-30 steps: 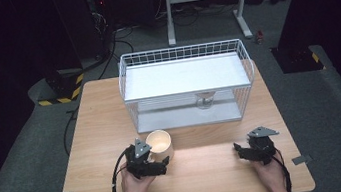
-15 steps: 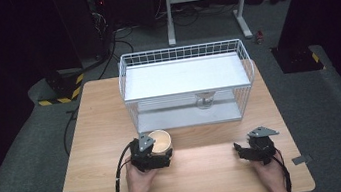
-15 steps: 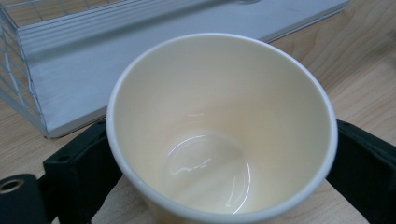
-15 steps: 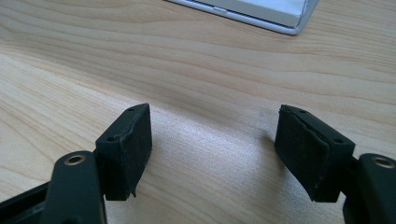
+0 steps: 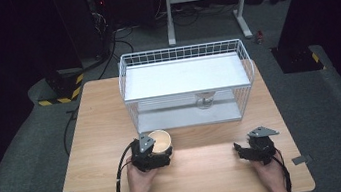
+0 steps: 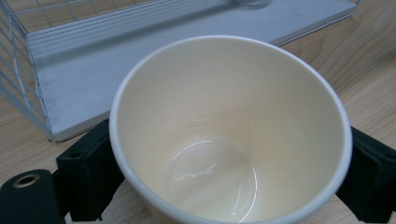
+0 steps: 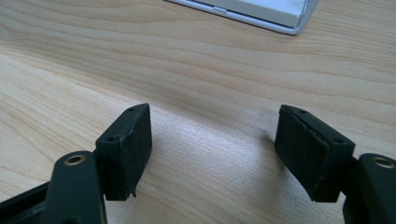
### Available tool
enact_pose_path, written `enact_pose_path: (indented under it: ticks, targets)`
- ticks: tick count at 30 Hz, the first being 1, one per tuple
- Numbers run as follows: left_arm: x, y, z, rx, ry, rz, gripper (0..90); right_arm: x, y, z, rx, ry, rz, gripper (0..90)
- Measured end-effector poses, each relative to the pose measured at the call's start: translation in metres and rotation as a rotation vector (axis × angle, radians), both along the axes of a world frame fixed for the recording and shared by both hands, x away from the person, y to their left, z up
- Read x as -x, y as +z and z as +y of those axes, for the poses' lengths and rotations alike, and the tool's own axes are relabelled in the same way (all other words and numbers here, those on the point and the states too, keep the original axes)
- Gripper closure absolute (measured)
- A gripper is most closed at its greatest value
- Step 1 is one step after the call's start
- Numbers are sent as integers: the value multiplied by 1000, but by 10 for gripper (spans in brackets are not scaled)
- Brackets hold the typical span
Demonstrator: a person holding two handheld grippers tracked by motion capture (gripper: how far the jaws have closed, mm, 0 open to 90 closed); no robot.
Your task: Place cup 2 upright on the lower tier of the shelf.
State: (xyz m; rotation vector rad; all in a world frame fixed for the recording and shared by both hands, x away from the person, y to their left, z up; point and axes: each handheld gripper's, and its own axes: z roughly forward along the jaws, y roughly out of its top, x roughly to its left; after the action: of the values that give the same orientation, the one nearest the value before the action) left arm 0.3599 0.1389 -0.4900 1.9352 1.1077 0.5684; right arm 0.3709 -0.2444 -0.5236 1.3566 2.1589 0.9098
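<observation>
High view: a cream cup (image 5: 160, 141) stands upright on the wooden bench (image 5: 93, 137), just in front of the near left corner of a white wire rack (image 5: 187, 86). The left claw (image 5: 153, 151) sits at the cup from the person's side, its body just beside the cup's near wall and the left hand (image 5: 140, 181) behind it. The right claw (image 5: 240, 147) rests on the bench well apart to the right, with bare wood ahead of it. A glass item (image 5: 204, 102) stands on the rack's lower tray; too small to identify. Left gripper view: the cup (image 6: 231, 135) lies between the two black jaws, one at each side of its wall just under the rim, mouth up and empty, interior glossy. These jaws have just been closing around the cup, and the pads sit at the wall on both sides; whether they press yet cannot be told. The rack's grey tray (image 6: 93, 79) lies just behind the cup. Right gripper view: the right claw (image 7: 212, 140) is released, jaws parted, bench grain visible between them; a corner of the rack's tray (image 7: 261, 11) lies beyond.
</observation>
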Motion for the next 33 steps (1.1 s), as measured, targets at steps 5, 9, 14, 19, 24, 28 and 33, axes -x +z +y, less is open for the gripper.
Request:
enact_pose_path:
  ticks: [5,9,14,19,24,28,33]
  targets:
    - [1,1,-2,-16,4,-14,96,0,0,0,0,0,0,275]
    - [1,3,-2,-15,9,-16,97,0,0,0,0,0,0,275]
    - [-1,5,-6,-20,6,-13,99,0,0,0,0,0,0,275]
    - [-4,8,-9,-28,1,-14,100,0,0,0,0,0,0,275]
    - [-6,12,-12,-17,-7,-21,100,0,0,0,0,0,0,275]
    - [-9,13,-16,-29,-12,-23,101,0,0,0,-1,0,-1,275]
    - [-13,18,-18,-33,-17,-28,101,0,0,0,-1,0,-1,275]
